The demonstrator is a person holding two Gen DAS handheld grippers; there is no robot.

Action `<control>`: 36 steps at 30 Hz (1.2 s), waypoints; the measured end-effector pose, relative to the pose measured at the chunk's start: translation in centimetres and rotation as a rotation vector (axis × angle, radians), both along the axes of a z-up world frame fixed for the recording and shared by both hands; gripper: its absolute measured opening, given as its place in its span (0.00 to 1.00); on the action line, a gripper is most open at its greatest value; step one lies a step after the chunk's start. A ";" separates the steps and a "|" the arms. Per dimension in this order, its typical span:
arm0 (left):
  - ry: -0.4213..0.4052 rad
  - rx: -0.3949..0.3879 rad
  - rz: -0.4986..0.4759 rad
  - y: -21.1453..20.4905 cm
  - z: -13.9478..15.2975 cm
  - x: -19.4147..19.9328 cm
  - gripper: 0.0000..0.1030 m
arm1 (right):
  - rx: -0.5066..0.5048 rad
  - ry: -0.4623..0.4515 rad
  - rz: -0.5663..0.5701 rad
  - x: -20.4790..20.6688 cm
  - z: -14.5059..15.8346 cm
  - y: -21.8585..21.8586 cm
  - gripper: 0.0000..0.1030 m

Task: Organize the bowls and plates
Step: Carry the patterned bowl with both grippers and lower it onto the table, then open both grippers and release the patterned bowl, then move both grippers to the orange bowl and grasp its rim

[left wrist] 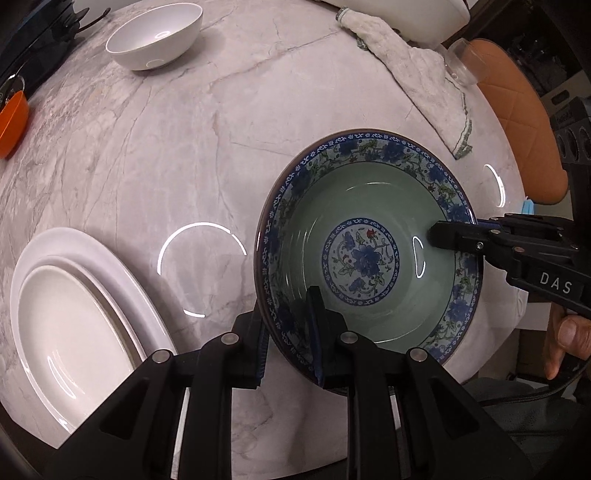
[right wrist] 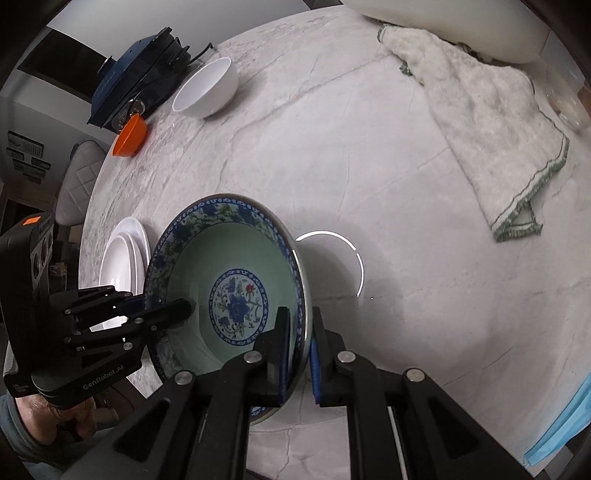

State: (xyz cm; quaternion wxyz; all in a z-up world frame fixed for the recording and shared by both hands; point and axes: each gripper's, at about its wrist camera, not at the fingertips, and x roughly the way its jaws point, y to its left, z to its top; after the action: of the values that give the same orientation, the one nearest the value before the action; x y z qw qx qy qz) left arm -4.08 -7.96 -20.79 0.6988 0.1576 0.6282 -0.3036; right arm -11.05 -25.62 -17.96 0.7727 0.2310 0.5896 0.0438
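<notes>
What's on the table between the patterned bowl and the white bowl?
Nothing: only bare marble table lies between the patterned bowl and the white bowl, clearest in the left wrist view.

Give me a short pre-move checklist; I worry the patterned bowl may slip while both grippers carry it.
1. Left gripper fingers straddle the patterned bowl rim, one inside, one outside: ok.
2. Right gripper fingers clamp the opposite rim: ok.
3. Bowl empty: ok.
4. Bowl level: cannot tell.
5. Stacked white plates lie apart from the bowl: ok.
6. White bowl and towel lie well away from the patterned bowl: ok.
</notes>
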 end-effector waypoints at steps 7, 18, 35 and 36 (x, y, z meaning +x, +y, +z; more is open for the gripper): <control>0.000 0.014 -0.001 0.5 -1.5 0.1 0.18 | -0.001 -0.001 0.003 -1.2 -1.5 0.4 0.11; -0.019 -0.060 0.055 2.2 0.5 0.4 0.45 | 0.024 -0.053 -0.010 -2.2 -1.2 -0.3 0.55; -0.199 -0.329 0.887 30.1 11.0 7.9 0.99 | 0.163 -0.231 -0.147 0.3 4.4 -3.9 0.84; -0.205 -0.336 0.916 32.1 11.0 8.7 1.00 | 0.168 -0.235 -0.140 0.9 4.6 -3.3 0.84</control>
State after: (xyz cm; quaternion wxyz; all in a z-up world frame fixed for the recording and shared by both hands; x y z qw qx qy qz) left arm 4.59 24.19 -9.75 0.8343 -0.2201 0.5034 -0.0457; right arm -10.11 -28.90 -13.31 0.8156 0.3287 0.4717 0.0659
